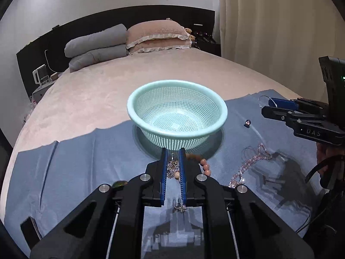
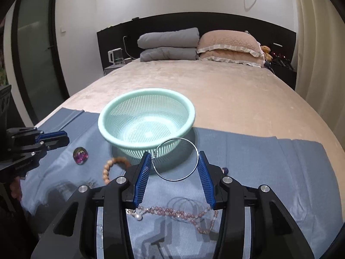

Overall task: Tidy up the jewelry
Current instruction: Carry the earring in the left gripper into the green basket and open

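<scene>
Left wrist view shows the left gripper point(image 1: 173, 151) low in the centre of the frame, its blue pads drawn narrow and pinching a small sparkly trinket point(image 1: 172, 165) that hangs between them. Just beyond its tips sits the mint mesh basket point(image 1: 215, 105), upright on a blue cloth point(image 1: 86, 161) spread over the bed point(image 1: 129, 79). A string of tan wooden beads point(image 1: 204, 165) curls on the cloth just right of the pads, and a pink bead necklace point(image 1: 256, 158) lies further right. At the right edge the right gripper point(image 1: 266, 105) enters, with a small dark charm point(image 1: 248, 122) on the cloth below its tips.

Right wrist view has the right gripper point(image 2: 175, 158) half-spread, clamped across a thin silver hoop point(image 2: 194, 146) whose rim touches both pads. The basket point(image 2: 103, 129) stands just past the hoop in mid-frame. The wooden beads point(image 2: 107, 166) lie lower left, a glassy marble point(image 2: 80, 155) further left near the left gripper point(image 2: 64, 139). The pink necklace point(image 2: 172, 211) lies beneath the gripper at the bottom of the frame.
</scene>
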A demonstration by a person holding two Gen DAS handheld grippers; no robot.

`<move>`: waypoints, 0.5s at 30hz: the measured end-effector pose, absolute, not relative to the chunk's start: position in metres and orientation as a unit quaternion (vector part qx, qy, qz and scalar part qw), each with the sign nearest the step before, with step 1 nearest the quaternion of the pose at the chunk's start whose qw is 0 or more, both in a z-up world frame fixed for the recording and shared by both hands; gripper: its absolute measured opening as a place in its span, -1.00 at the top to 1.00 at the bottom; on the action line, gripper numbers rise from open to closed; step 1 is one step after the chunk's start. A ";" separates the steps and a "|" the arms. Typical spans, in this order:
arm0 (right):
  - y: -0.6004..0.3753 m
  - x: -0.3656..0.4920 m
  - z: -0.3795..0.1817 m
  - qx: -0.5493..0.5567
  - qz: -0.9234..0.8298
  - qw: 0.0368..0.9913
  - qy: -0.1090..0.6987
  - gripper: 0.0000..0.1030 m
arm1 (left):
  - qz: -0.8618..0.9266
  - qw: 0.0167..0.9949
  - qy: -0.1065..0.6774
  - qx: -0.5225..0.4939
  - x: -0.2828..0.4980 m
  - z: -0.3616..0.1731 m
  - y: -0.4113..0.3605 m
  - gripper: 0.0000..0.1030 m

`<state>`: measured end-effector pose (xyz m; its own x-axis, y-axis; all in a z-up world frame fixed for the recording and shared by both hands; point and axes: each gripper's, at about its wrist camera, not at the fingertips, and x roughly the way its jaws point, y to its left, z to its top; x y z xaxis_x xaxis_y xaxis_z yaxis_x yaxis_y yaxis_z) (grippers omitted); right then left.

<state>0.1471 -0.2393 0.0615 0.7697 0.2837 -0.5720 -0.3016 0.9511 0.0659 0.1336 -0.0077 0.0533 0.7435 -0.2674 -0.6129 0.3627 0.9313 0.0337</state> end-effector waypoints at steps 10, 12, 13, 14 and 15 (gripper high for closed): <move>-0.211 0.212 0.072 -0.033 0.186 0.933 0.307 0.19 | -0.178 0.935 0.293 0.085 0.199 0.093 -0.024 0.79; -0.203 0.225 0.067 -0.040 0.192 0.928 0.317 0.19 | -0.177 0.932 0.303 0.087 0.216 0.090 -0.031 0.79; -0.200 0.231 0.063 -0.044 0.195 0.925 0.323 0.19 | -0.177 0.930 0.309 0.086 0.224 0.087 -0.035 0.79; -0.198 0.235 0.057 -0.045 0.198 0.922 0.328 0.19 | -0.179 0.927 0.318 0.084 0.232 0.083 -0.039 0.79; -0.195 0.241 0.053 -0.045 0.202 0.919 0.334 0.19 | -0.182 0.924 0.325 0.083 0.240 0.078 -0.042 0.79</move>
<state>0.2409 -0.1950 0.0528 0.6947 0.3415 -0.6330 -0.4020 0.9142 0.0521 0.2398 -0.0416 0.0782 0.7227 -0.2826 -0.6308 0.3905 0.9199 0.0353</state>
